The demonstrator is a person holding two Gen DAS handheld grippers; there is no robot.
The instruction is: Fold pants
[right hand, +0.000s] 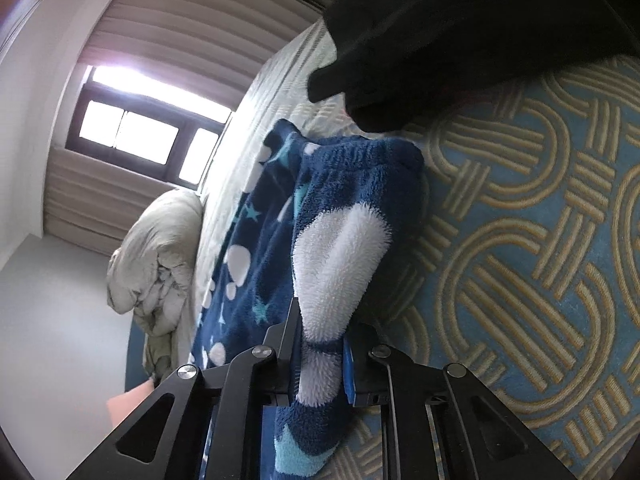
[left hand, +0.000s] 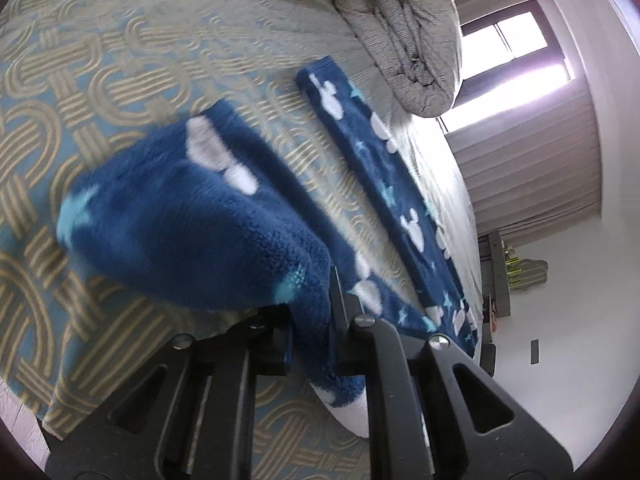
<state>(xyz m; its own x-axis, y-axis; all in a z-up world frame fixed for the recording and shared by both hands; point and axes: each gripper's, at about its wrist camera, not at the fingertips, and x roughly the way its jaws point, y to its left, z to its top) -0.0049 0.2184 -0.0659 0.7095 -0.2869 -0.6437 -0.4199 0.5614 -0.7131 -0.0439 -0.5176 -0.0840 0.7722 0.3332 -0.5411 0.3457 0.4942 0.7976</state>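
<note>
the blue fleece pants [left hand: 192,232] lie on a bed whose bedspread [left hand: 100,92] has a looped tan-and-blue pattern. the left tongs [left hand: 312,320] are pinched nearly shut on a fold of the fabric, and a bunched end of the pants bulges up and away just ahead of the fingertips, raised off the bedspread. one leg stretches flat from beside the tongs toward the far edge of the bed, where a rolled grey duvet [left hand: 404,36] sits near the far corner.

in the right wrist view the right tongs [right hand: 320,360] are likewise clamped almost closed on the pants [right hand: 352,216], with a white patch of the fleece squeezed between the two fingers and more fabric hanging below them. the rest of the garment runs ahead along the bed's edge toward the duvet [right hand: 156,248]. the other gripper shows as a dark shape [right hand: 440,40] above the pants.
</note>
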